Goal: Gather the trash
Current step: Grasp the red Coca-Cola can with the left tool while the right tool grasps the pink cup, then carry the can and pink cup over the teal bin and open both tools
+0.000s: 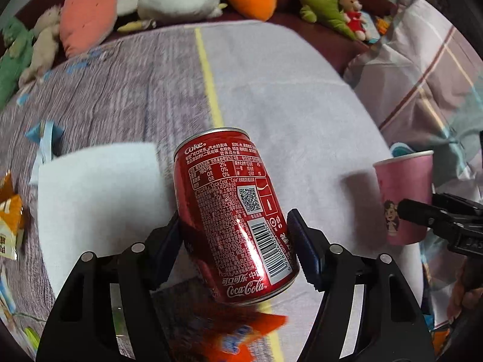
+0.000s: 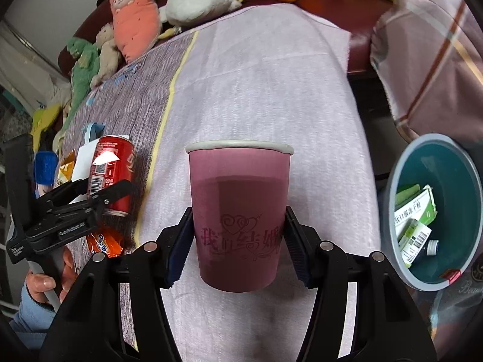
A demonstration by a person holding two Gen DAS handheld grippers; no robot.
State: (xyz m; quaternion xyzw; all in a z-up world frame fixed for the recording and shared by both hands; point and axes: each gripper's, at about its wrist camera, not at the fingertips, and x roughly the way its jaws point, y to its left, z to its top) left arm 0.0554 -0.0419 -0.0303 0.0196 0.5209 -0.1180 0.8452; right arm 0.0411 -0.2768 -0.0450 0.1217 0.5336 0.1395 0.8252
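L gripper [image 1: 234, 241] jaws clamped tilted Coke can [image 1: 232, 211]; R gripper [image 2: 238, 241] jaws held upright pink cup [image 2: 240, 211]. Bin [image 2: 401, 181] off bed's right edge, nearer R hand.

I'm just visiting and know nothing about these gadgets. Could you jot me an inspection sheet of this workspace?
Surface: bed under a pale and purple-grey cover.
Job's things: red can, pink cup, teal bin holding boxes and a small bottle.
Clutter: white tissue, orange wrappers, yellow packet.
Grippers: left gripper has jaws closed on the can; right gripper has jaws closed on the cup.
Cables: nothing seen.
Surroundings: plush toys at the far edge, plaid quilt on the right.
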